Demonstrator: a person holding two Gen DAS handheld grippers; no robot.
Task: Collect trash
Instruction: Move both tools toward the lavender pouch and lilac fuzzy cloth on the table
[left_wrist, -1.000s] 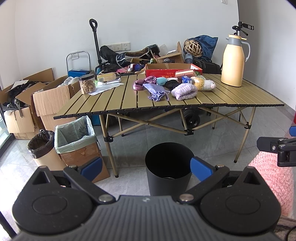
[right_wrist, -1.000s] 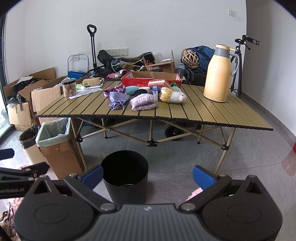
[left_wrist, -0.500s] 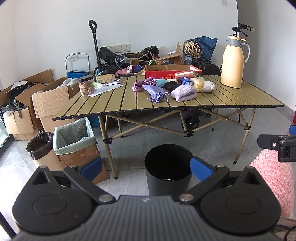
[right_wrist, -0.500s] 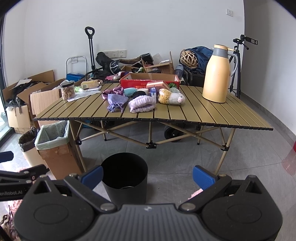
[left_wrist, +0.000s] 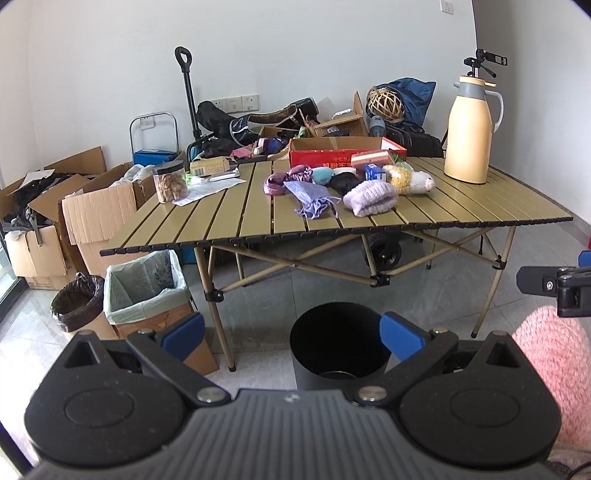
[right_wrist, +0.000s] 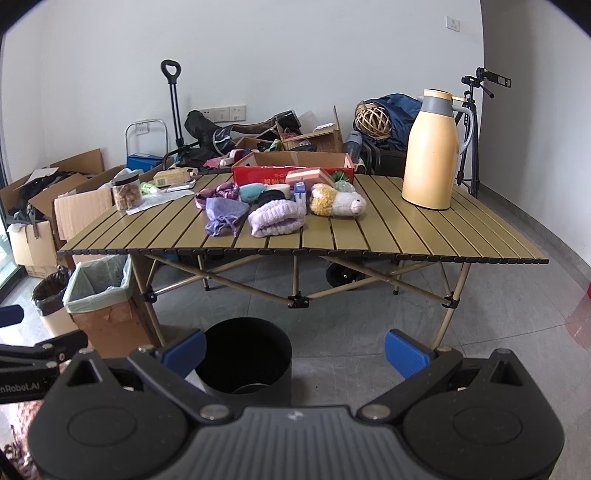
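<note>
A black round bin (left_wrist: 340, 341) stands on the floor in front of the slatted folding table (left_wrist: 229, 218); it also shows in the right wrist view (right_wrist: 245, 360). On the table lie a purple pouch (left_wrist: 312, 197), a lilac knitted piece (left_wrist: 371, 197), a plush toy (left_wrist: 408, 179) and small boxes. My left gripper (left_wrist: 291, 334) is open and empty, held above the floor over the bin. My right gripper (right_wrist: 295, 349) is open and empty, to the right of the bin.
A cream jug (left_wrist: 471, 127) stands at the table's right end, a snack jar (left_wrist: 170, 182) on paper at its left. A lined box (left_wrist: 142, 286) and a black-bagged bin (left_wrist: 75, 302) stand on the floor at left. Cardboard boxes and bags fill the back.
Both grippers have risen and drawn slightly back, so the table top appears lower in view. Jaws remain open. Nothing on the table has moved.
</note>
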